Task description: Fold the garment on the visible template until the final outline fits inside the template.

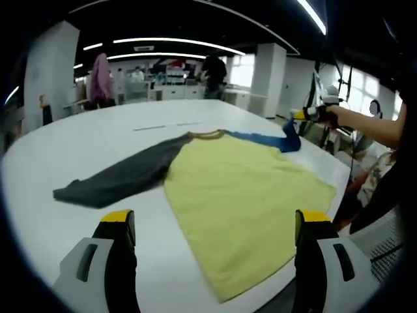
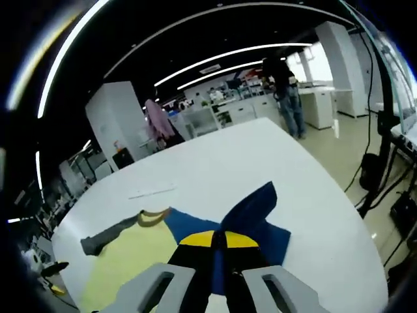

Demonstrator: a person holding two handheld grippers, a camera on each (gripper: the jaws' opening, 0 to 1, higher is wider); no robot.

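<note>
The left gripper (image 1: 215,225) view gets the whole shirt (image 1: 241,195) spread flat on the white tabletop (image 1: 98,140), yellow body reaching the near edge, grey sleeve (image 1: 117,179) stretched out with bare room around it. Its jaws stand wide, holding nothing. The right gripper (image 2: 218,240) view is close up (jaws pinched tight on the soft blue sleeve (image 2: 251,212), lifted into a peak near the tabletop's edge).

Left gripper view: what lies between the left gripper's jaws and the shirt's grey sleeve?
Bare white table. The open left gripper hangs short of the grey sleeve, with nothing between; the yellow shirt body reaches down between the jaws.
</note>
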